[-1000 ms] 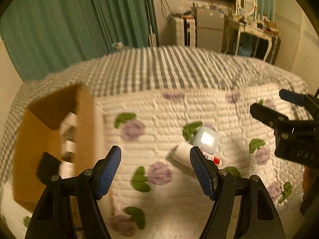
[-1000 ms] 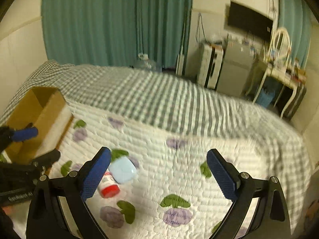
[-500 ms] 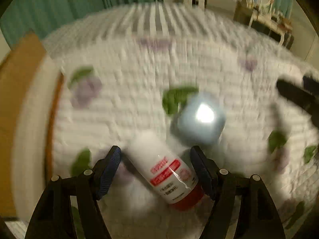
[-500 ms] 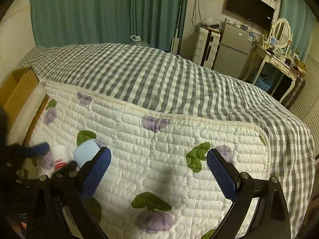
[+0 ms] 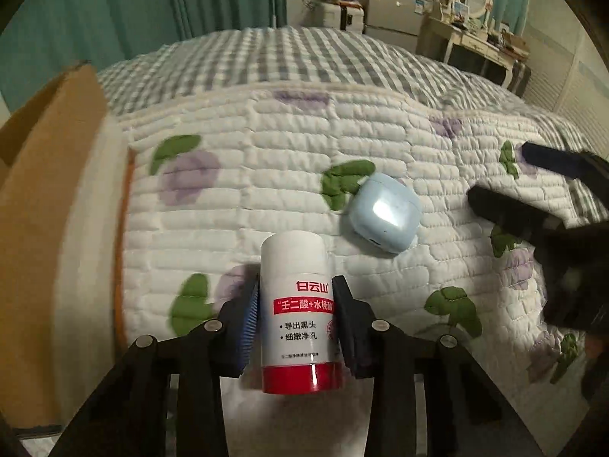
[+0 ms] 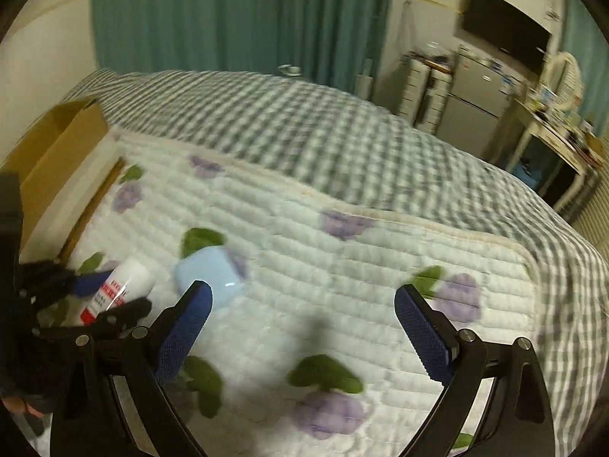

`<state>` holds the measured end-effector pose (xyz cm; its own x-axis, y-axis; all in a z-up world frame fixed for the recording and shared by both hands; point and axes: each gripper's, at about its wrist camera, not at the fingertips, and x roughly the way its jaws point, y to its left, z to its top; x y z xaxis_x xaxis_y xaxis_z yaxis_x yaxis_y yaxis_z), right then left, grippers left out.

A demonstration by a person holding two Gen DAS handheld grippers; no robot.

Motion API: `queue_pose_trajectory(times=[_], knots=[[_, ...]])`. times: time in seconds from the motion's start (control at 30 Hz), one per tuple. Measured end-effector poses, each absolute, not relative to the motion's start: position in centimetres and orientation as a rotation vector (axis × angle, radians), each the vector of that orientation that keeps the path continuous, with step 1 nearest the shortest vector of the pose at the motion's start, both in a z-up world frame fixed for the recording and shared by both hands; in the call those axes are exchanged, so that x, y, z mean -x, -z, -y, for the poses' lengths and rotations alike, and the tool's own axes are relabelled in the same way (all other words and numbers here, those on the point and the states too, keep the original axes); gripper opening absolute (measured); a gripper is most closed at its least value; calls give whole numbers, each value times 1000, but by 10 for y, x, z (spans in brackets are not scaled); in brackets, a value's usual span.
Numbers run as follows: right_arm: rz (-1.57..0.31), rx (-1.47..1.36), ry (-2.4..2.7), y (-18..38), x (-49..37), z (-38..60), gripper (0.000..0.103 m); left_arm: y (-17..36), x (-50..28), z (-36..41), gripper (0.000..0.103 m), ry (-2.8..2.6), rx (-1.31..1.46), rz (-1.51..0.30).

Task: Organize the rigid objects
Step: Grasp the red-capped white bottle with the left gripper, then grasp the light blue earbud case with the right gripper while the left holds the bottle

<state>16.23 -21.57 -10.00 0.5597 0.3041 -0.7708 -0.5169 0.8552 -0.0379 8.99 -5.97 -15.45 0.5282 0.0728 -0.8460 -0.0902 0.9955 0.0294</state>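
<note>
My left gripper [image 5: 296, 297] is shut on a white bottle with a red cap and red label [image 5: 297, 312], gripped around its middle, just above the quilt. The bottle also shows in the right wrist view [image 6: 121, 282], held by the left gripper [image 6: 110, 293]. A pale blue rounded case [image 5: 384, 217] lies on the quilt just beyond and right of the bottle; it also shows in the right wrist view [image 6: 211, 280]. My right gripper [image 6: 302, 318] is open and empty above the quilt, its left finger close to the blue case; it also shows in the left wrist view [image 5: 533, 194].
A brown cardboard box [image 5: 42, 175] stands at the left edge of the bed, also seen in the right wrist view [image 6: 57, 152]. The white floral quilt [image 5: 304, 144] lies over a grey checked bedspread [image 6: 304, 122]. Green curtains, a fridge and a dressing table stand beyond the bed.
My left gripper swung from the box to the bottle, closed on it and now holds it. My right gripper has moved down and left toward the blue case, still open.
</note>
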Motion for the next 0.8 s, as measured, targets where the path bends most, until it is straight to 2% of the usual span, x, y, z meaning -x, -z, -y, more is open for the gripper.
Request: queue_pose_trajectory(times=[0.13, 0.2, 0.5, 0.57, 0.8], knots=[[-842, 343, -612, 106, -152, 191, 96, 141, -80, 48, 37, -124, 38, -980], [-848, 372, -669, 112, -151, 179, 92, 135, -77, 44, 37, -139, 35, -959], [-928, 429, -760, 149, -170, 148, 62, 139, -89, 44, 37, -143, 19, -963], [-938, 445, -761, 153, -170, 144, 53, 141, -89, 43, 37, -146, 20, -971], [-884, 438, -712, 141, -160, 153, 53, 134, -85, 42, 37, -141, 17, -954]])
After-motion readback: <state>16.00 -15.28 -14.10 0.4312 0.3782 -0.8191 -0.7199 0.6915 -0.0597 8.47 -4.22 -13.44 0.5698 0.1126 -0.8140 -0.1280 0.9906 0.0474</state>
